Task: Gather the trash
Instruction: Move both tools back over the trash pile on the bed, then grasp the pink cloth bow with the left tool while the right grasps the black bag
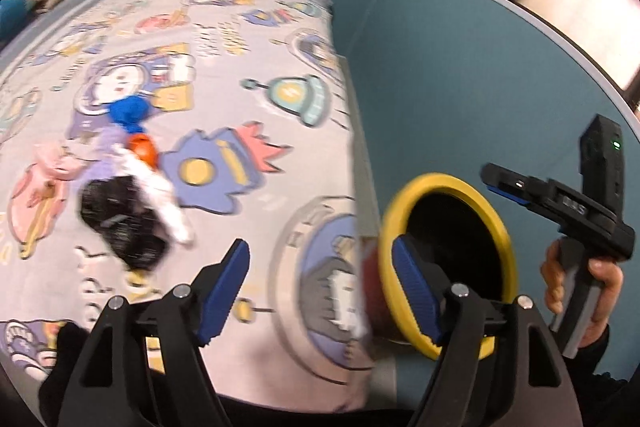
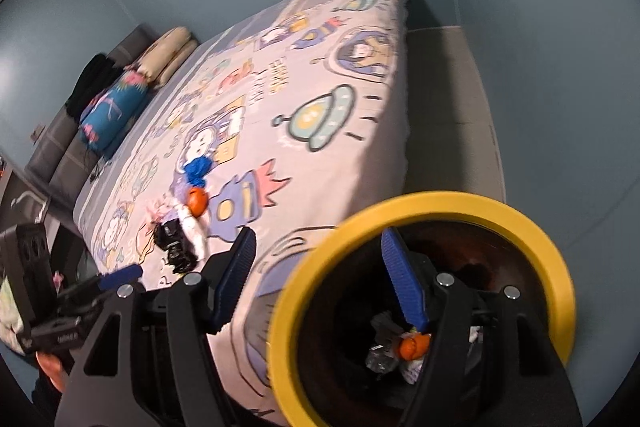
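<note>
Each claw is black plastic with two angular arms, round silver screw heads at the pivots, and ribbed blue pads on the fingers (image 1: 224, 291). The right claw (image 1: 508, 189) carries a black camera block with a small green light. The hand (image 1: 580, 291) gripping its grey handle emerges from a dark sleeve.

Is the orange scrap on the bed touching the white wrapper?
Touching. The right wrist view shows the orange scrap pressed against the white wrapper's upper end, no sheet visible between.
</note>
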`<state>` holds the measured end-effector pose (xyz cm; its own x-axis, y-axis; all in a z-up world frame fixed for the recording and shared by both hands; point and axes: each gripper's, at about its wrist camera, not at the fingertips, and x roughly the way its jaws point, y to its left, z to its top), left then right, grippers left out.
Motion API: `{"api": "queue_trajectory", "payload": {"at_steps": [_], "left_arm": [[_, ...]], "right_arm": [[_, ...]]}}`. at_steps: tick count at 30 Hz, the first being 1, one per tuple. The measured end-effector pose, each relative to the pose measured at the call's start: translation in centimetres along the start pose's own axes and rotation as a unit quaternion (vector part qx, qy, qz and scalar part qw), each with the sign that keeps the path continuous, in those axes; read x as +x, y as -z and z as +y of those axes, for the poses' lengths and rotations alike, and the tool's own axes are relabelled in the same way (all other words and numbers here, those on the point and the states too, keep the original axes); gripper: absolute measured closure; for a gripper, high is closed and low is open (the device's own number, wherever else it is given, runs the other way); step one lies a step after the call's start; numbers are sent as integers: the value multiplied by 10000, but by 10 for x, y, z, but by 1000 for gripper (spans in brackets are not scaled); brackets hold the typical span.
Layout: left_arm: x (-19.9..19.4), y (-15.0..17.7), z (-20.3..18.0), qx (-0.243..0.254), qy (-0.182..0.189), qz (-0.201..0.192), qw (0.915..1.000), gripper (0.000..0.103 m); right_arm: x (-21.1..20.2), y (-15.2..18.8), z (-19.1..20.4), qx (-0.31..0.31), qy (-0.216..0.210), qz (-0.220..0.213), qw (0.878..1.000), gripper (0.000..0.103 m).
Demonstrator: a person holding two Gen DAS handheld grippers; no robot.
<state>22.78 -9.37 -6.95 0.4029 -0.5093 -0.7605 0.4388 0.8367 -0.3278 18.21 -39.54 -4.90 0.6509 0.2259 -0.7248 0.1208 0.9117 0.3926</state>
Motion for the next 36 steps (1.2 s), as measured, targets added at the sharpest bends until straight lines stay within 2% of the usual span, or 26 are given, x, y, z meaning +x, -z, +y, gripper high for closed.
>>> {"api": "queue_trajectory", "payload": {"at_steps": [8,10,19,30,36], "left_arm": [[-17,-14,89,-532,-597,-234,9965,31],[-19,-18,117,-691,-799,-245,9941,31],[-15,-24,216,-1444,-1202,-139,9821,29],[6,-27,300,-2106,-1514,101,9657,29],[19,-35,333,-2341,-1584,186,9590,29]], "right_arm": [[47,-13,72,-630,-225,334,9972,40],[61,-14,88,-764,-256,443,9958,40],[134,-10,154,-1364,-314,1096,9841,40],[219,7,212,-1994,-293,1839,9621,41],[228,26,250,-2515,-431,1892,9482,41]]}}
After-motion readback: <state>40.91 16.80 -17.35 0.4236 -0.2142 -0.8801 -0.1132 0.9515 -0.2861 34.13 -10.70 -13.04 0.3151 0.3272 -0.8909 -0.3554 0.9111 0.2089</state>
